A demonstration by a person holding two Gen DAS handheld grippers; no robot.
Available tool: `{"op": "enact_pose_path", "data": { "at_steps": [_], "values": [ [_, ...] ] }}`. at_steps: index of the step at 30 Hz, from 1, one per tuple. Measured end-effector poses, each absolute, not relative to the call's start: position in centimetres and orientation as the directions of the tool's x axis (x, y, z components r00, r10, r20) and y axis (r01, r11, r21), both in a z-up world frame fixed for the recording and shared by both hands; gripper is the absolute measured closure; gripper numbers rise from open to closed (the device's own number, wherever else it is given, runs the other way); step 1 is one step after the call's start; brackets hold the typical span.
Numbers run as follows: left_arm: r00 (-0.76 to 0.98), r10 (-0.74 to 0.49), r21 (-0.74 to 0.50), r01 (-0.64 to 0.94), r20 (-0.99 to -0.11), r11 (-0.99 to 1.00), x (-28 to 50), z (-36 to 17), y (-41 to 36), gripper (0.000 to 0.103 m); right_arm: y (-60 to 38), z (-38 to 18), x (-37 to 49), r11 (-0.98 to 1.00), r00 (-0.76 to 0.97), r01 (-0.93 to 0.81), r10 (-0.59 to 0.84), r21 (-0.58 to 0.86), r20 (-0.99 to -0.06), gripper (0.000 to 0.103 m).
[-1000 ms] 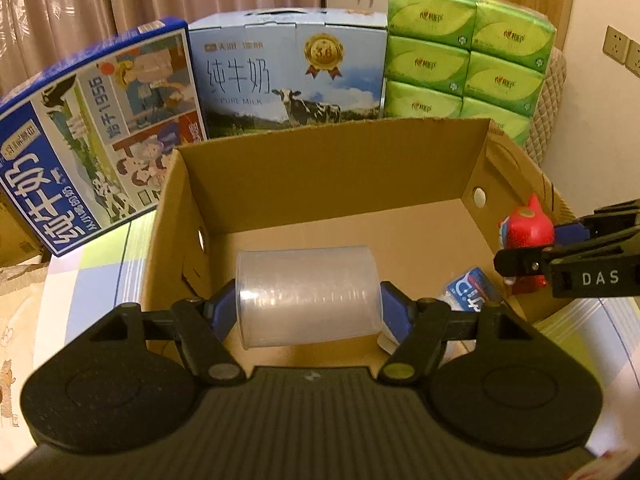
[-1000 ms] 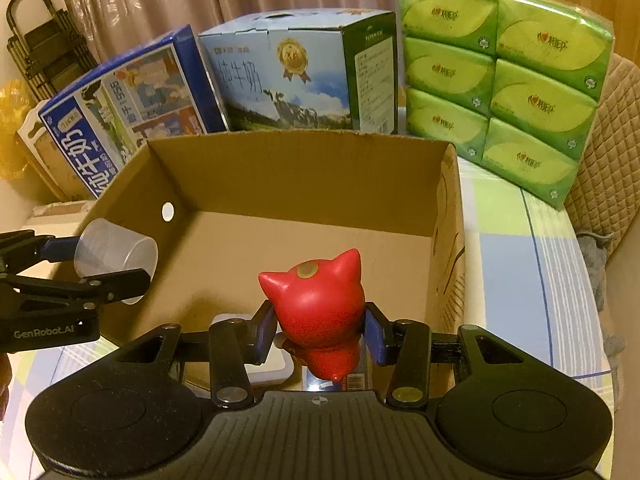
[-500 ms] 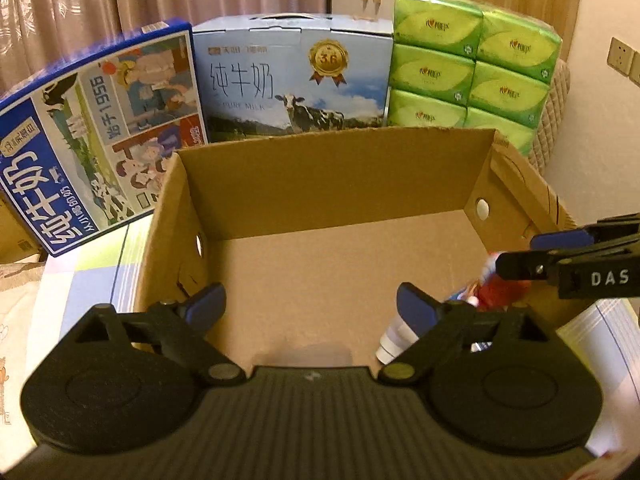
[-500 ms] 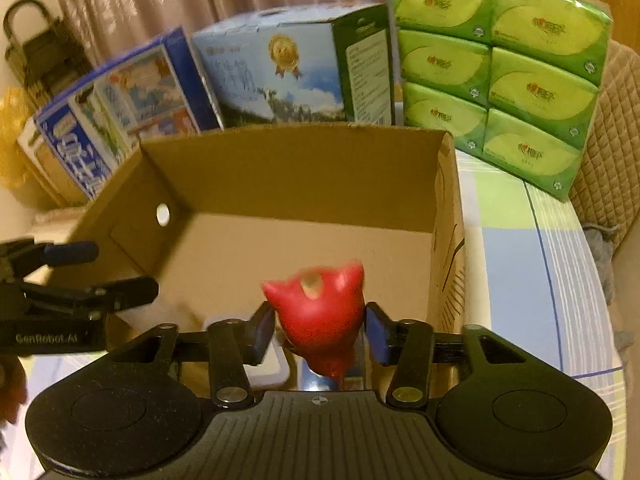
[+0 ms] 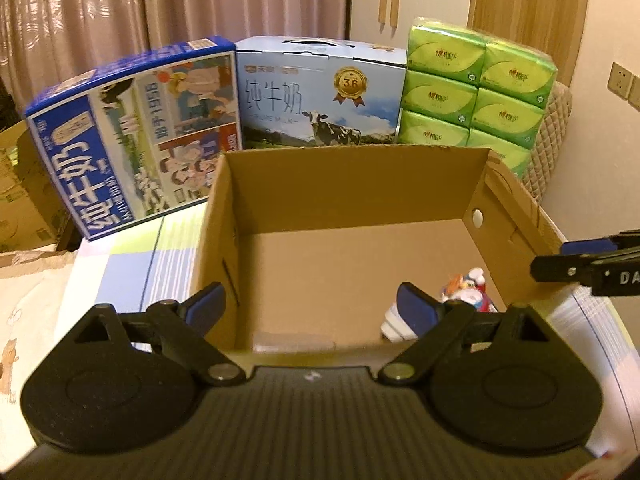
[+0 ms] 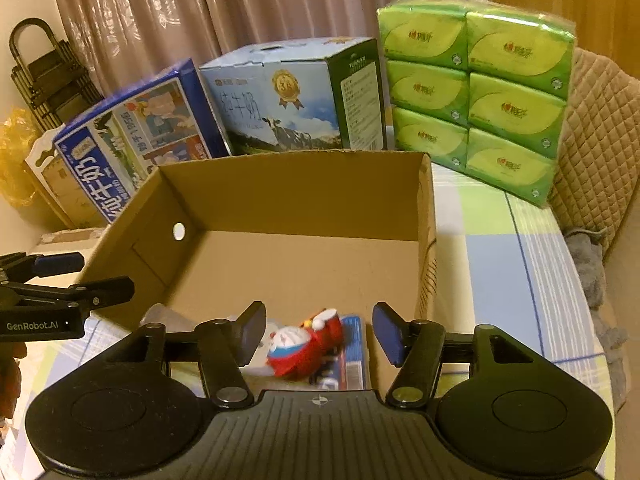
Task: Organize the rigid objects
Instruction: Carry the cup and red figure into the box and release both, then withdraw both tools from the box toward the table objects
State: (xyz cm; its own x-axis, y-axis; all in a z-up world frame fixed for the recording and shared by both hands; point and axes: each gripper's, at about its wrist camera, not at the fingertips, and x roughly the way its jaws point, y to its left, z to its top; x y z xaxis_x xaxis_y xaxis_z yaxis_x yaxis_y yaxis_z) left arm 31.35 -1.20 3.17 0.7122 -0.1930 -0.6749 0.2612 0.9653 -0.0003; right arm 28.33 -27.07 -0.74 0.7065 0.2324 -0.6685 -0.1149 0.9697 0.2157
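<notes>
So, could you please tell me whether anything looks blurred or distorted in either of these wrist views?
Right wrist view: the red toy in the cardboard box is smeared by motion blur, while the tissue packs stay sharp. Left wrist view: warm, dim light; fisheye bends the milk carton outward, and the picture's corners go dark.

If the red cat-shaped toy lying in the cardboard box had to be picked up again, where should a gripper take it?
Grip the red cat-shaped toy across its rounded body, coming down from above. It lies tipped on its side on the floor of the cardboard box, near the front right corner, partly on a flat blue packet. The box walls probably block a sideways approach. The image is blurred, so its finer shape is unclear.
</notes>
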Motion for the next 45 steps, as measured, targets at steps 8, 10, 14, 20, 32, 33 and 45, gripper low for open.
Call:
{"op": "enact_pose_path", "data": {
  "at_steps": [8, 10, 14, 20, 32, 33, 45],
  "values": [
    [0.725, -0.181, 0.009, 0.250, -0.665, 0.968, 24.6, 4.2, 0.4, 0.010, -25.7, 1.2, 21.6, 0.974, 0.714, -0.139, 0.224, 0.179, -0.664, 0.043],
    [0.726, -0.190, -0.011, 0.243, -0.661, 0.970, 22.9, 4.4, 1.0, 0.010, -25.3, 1.4, 19.9, 0.973, 0.714, -0.148, 0.228, 0.176, -0.662, 0.042],
    [0.733, -0.184, -0.005, 0.239, -0.655, 0.971, 19.8, 4.8, 1.8, 0.008, -24.7, 1.6, 16.9, 0.973, 0.713, -0.161, 0.230, 0.165, -0.662, 0.041],
    [0.745, -0.171, 0.000, 0.224, -0.645, 0.975, 15.6, 4.9, 3.1, 0.003, -24.7, 1.4, 12.6, 0.969, 0.708, -0.172, 0.248, 0.178, -0.661, 0.039],
    [0.747, -0.120, 0.013, 0.170, -0.654, 0.985, 10.4, 3.2, 5.5, 0.001, -25.7, -1.3, 5.8, 0.976, 0.711, -0.130, 0.216, 0.177, -0.669, 0.035],
    [0.745, -0.113, 0.017, 0.165, -0.657, 0.986, 10.2, 2.9, 5.7, 0.001, -25.7, -1.6, 5.4, 0.977, 0.708, -0.128, 0.212, 0.173, -0.673, 0.035],
    [0.691, -0.096, 0.014, 0.152, -0.716, 0.988, 9.6, -1.3, 5.8, 0.001, -26.9, -4.1, 3.9, 0.974, 0.677, -0.078, 0.208, 0.212, -0.706, 0.033]
  ]
}}
